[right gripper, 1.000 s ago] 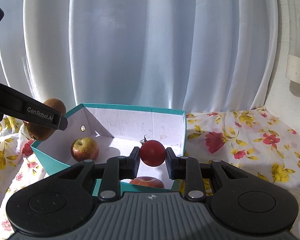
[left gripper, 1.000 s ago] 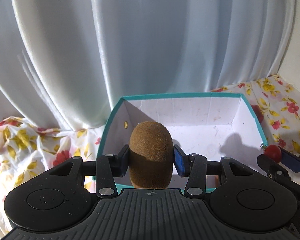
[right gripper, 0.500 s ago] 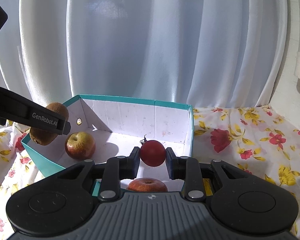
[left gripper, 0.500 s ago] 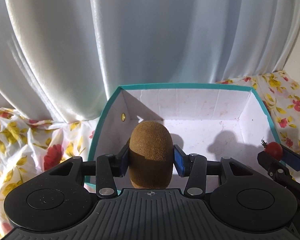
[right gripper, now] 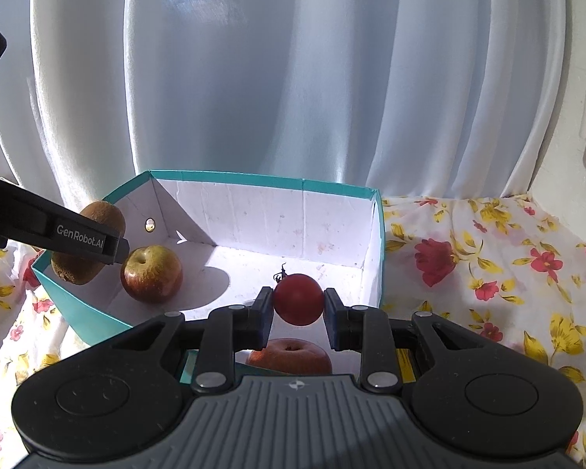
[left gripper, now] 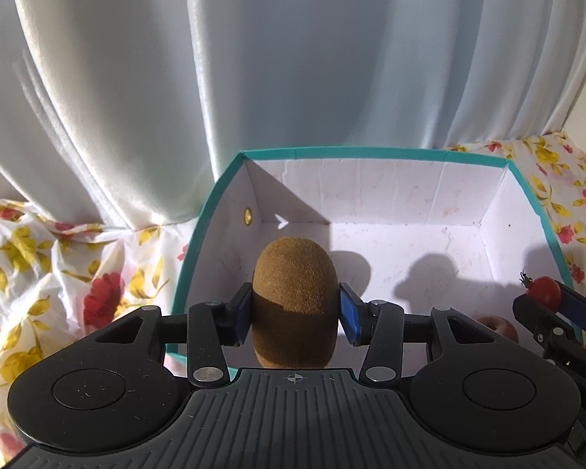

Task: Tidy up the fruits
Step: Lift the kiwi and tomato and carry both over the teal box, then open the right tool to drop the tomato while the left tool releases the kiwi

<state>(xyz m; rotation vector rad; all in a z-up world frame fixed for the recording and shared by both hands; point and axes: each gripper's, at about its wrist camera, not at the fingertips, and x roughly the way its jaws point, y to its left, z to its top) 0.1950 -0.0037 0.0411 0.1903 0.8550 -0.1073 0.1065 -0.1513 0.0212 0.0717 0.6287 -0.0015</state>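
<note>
Two grippers: you hold one in each hand, and both carry fruit above the same box
Left gripper (left gripper: pixel 295 314): your jaws are clamped on the kiwi (left gripper: pixel 295 301), blue pads pressed against its two sides, the fruit standing on end between them
Kiwi position: you have it just inside the box's left wall, above the near-left part of the floor; from the right wrist view the kiwi (right gripper: pixel 88 242) sits at the left rim, partly behind the left gripper's black finger, which reads "GenRobot.AI"
Right gripper (right gripper: pixel 299 306): your jaws are closed on the small red tomato (right gripper: pixel 297 299), pinched at its sides, its dark stem pointing up
Tomato position: you hold it over the near-right part of the box; in the left wrist view the tomato (left gripper: pixel 543 293) shows at the right edge, close by the box's right wall
Box (left gripper: pixel 371 154): teal outside, white inside, open at the top, its far wall facing you; a small brass rivet sits on its left wall
Fruit already in the box: one red-and-yellow apple (right gripper: pixel 151 273) rests on the floor near the left wall, beside the kiwi you hold; a second apple (right gripper: pixel 289 355) lies directly below your right jaws, half hidden by the gripper body
Tablecloth (right gripper: pixel 488 273): white with red and yellow flowers, under the box and wrinkled to its left
Backdrop: a pale curtain (left gripper: pixel 293 58) hangs in folds just behind the box
</note>
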